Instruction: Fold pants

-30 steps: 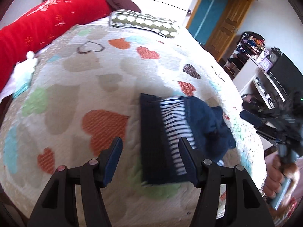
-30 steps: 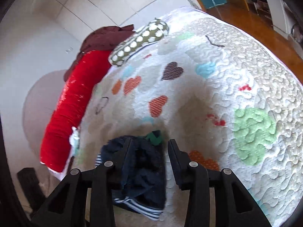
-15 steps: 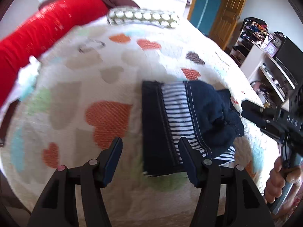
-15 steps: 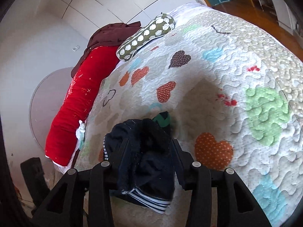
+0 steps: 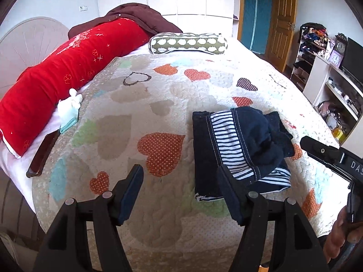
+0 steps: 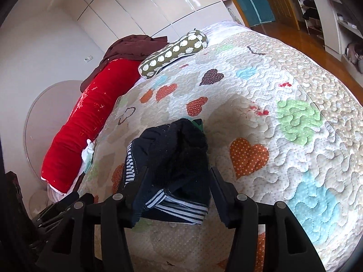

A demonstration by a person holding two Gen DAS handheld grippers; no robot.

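Dark navy pants point(image 5: 238, 149) with a blue-and-white striped lining lie folded in a bundle on the heart-patterned quilt point(image 5: 158, 104). They also show in the right wrist view point(image 6: 174, 163). My left gripper point(image 5: 179, 179) is open and empty, above the quilt just left of and in front of the bundle. My right gripper point(image 6: 178, 181) is open, its fingers standing either side of the bundle's near end without gripping it. The right gripper's body shows at the right edge of the left wrist view point(image 5: 329, 156).
A long red bolster point(image 5: 56, 79) with a maroon cloth point(image 5: 138, 18) lies along the bed's left side. A green spotted pillow point(image 5: 188, 43) lies at the far end. A white glove point(image 5: 68, 108) and a dark phone point(image 5: 43, 151) lie at the left edge. Shelves point(image 5: 335, 83) stand to the right.
Both grippers have pulled back and up from the bundle, so more of the bed and room is in view. The pants have stayed where they lay.
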